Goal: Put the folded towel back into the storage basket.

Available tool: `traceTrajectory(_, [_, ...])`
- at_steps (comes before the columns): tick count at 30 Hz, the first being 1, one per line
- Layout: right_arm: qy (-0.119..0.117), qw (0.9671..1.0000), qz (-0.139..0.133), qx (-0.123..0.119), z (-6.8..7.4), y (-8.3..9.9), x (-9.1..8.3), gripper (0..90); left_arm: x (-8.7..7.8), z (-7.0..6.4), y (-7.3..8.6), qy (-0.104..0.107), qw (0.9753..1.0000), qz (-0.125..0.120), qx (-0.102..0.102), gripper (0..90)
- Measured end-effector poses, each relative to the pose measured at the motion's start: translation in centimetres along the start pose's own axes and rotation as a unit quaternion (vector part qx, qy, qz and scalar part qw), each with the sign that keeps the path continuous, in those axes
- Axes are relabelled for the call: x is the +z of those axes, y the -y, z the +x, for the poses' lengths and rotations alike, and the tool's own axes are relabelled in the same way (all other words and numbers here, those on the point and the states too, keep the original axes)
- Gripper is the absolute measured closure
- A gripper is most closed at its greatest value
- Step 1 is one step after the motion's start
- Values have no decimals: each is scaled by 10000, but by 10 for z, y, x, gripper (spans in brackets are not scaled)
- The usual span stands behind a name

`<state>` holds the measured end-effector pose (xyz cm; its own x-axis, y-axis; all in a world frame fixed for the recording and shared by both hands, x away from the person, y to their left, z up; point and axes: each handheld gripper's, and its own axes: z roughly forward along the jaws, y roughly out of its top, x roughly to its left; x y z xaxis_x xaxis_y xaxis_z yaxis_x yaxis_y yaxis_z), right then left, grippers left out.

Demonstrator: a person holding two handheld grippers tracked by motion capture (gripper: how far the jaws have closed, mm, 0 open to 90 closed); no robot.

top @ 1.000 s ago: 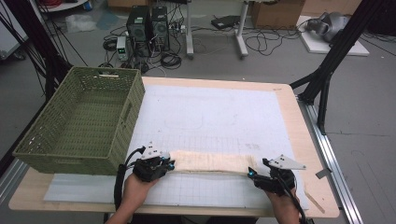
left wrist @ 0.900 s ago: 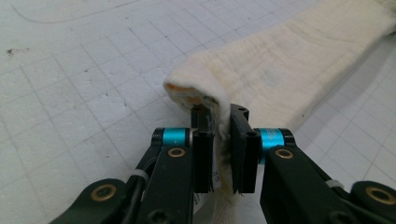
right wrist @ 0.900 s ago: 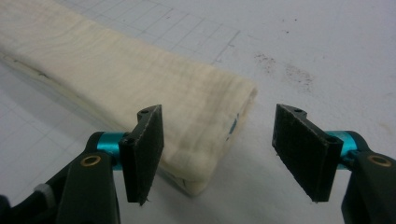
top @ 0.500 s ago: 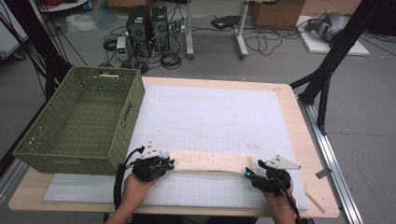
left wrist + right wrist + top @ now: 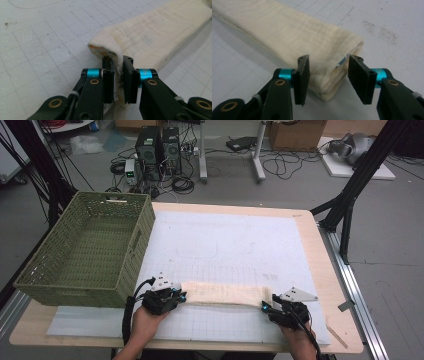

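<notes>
Step in hand: a person is working a folded cream cloth (image 5: pixel 223 294) lying in a long strip along the near part of the table (image 5: pixel 310 240), one end in each tool.
Left hand-held gripper (image 5: pixel 119 80): its jaws are pinching the cloth's left end tight, fabric bunched between the pads.
Right hand-held gripper (image 5: pixel 328 80): its jaws are standing wide, straddling the cloth's right end without pressing it, as far as this close angle is showing.
Next move: the right jaws are probably needing to close on the layered end before any lift or further fold.
Edges: the green basket (image 5: pixel 90 250) is sitting just beside the left hand; the table's near edge is lying close under both wrists.
Open room: the white gridded mat (image 5: pixel 235 240) beyond the cloth is offering free space.
</notes>
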<state>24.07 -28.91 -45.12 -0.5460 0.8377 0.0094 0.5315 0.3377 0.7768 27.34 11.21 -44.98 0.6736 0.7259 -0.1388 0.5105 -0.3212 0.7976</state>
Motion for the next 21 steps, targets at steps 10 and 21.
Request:
traceTrajectory(10, [-320,9992,40,240,1,-1,0,804,0,-1,1,-5,10000,-3,32,803])
traceTrajectory(21, [-228,9997,11,122,0,-4,-5,837,-8,-2,-2,-6,9995,-305,3,813])
